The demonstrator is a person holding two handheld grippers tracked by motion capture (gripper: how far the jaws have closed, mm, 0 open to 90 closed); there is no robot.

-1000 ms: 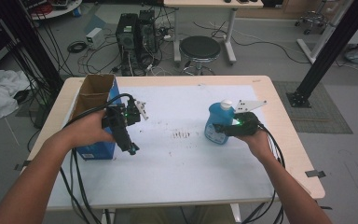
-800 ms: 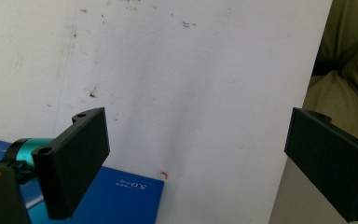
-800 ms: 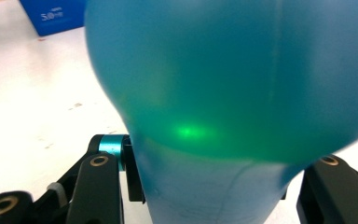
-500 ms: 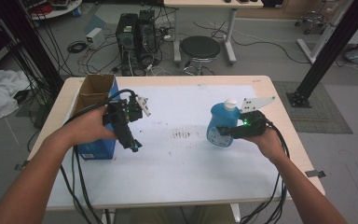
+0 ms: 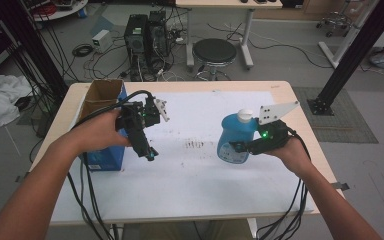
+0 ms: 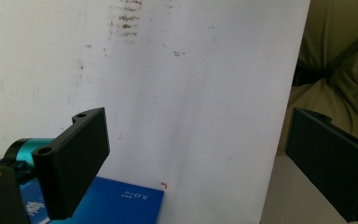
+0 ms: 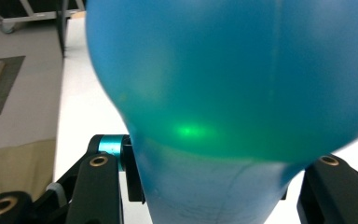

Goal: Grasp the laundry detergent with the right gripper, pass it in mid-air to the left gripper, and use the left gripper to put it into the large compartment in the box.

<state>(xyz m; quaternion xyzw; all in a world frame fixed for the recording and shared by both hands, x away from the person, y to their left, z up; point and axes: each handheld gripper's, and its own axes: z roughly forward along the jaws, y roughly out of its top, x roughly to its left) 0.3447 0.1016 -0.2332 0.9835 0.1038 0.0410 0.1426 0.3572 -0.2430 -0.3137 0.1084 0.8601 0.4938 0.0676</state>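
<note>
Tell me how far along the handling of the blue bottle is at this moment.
Done: the right gripper is clamped on the blue bottle, jaws either side of its body. In hand: the bottle is held upright over the white sheet. Left: the left gripper is open and holds nothing beside the blue box, so where the bottle goes is unsettled.

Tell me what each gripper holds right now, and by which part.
The right gripper clamps the blue bottle by its lower body, one jaw on each side. The left gripper holds nothing; its jaws stand wide open above the table.
</note>
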